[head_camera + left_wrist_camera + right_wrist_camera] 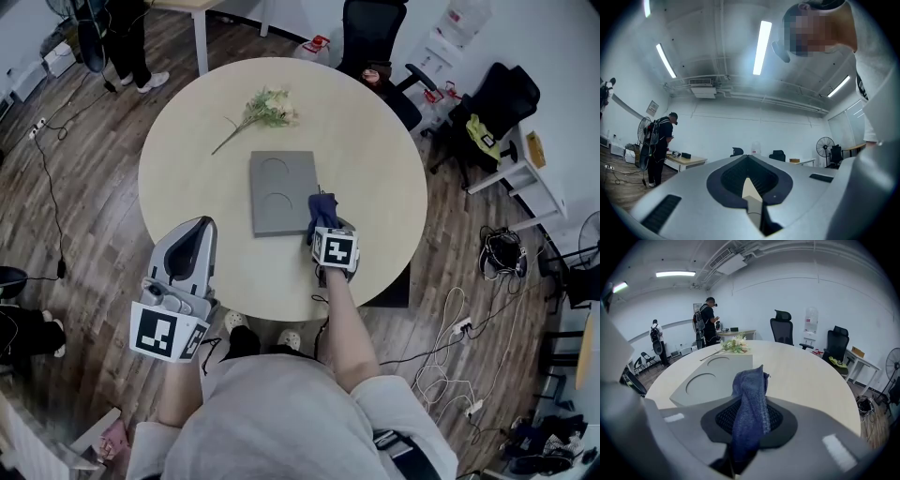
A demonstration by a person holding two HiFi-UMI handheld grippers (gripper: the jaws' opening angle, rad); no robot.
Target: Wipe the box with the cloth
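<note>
Nearest cam: left gripper (195,227), held up off the table (375,159) edge, aimed at the ceiling. Jaws together, nothing between them, so idle.

Right gripper (323,230) was clamped tight on the blue cloth (322,208). A bunched tuft stuck out past the jaw tips, the rest gathered betw. the jaws.

Box (281,192): flat grey slab w/ two round recesses in the top, lying just ahead and to the left of right gripper. Cloth tuft sat at the box's right edge, near the corner closest to the gripper. Couldn't tell whether cloth was touching the box. Flowers (267,108) well beyond the box, out of the way.

Judgement, step in hand = bring cloth onto box top and start wiping:
- Pitch right gripper nose-down so the tuft meets the surface, not the jaw tips.
- Sweep leftward from the gripper in overlapping passes, light pressure.
- Recesses prob. need a circular dab each; the tuft may catch on their rims.
- Box looked light and may slide; left gripper could brace the edge farthest from right gripper.
- Keep the grip closed throughout, since the tuft is short.
</note>
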